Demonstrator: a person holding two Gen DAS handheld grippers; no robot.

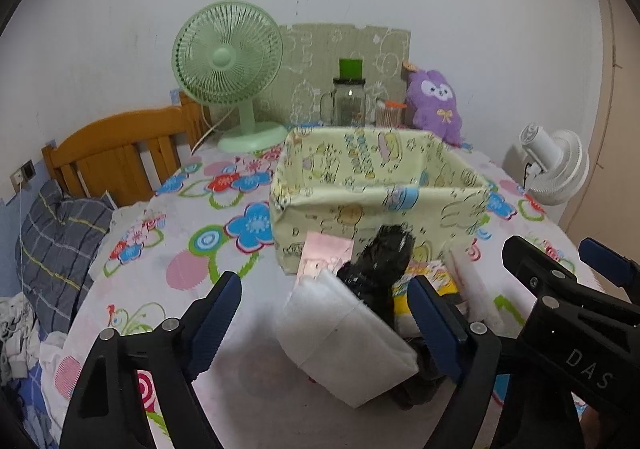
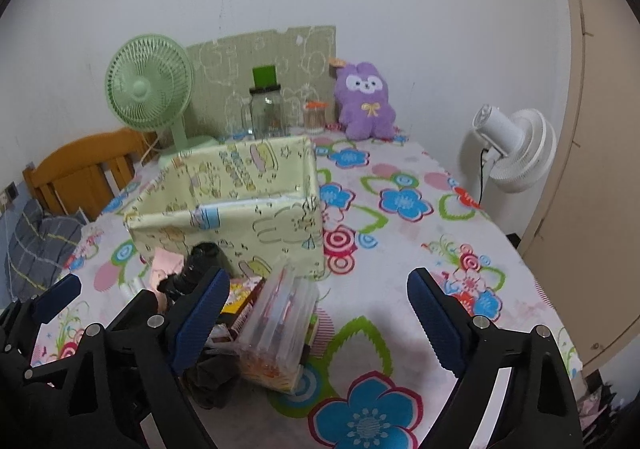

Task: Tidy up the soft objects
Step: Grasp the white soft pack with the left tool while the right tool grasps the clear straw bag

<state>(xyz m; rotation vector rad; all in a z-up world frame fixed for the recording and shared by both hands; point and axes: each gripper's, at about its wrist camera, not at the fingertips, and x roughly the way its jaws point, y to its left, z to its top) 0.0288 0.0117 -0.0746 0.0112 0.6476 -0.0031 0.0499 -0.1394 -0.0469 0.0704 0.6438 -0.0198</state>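
Observation:
A pale yellow-green fabric storage box (image 1: 380,209) (image 2: 240,205) stands open on the flowered table. In front of it lies a pile: a white soft pack (image 1: 344,333), a shiny black rolled bundle (image 1: 380,269) (image 2: 196,269), a pink packet (image 1: 324,255), and a clear plastic packet (image 2: 280,325). My left gripper (image 1: 324,313) is open, its fingers either side of the white pack. My right gripper (image 2: 316,317) is open, just above the clear packet. A purple plush rabbit (image 1: 434,105) (image 2: 366,105) sits at the table's back.
A green desk fan (image 1: 232,77) (image 2: 150,89), a glass jar (image 1: 350,101) and a small orange-lidded container (image 2: 316,115) stand at the back by the wall. A white fan (image 2: 512,149) stands off the table's right edge. A wooden headboard (image 1: 116,153) is to the left.

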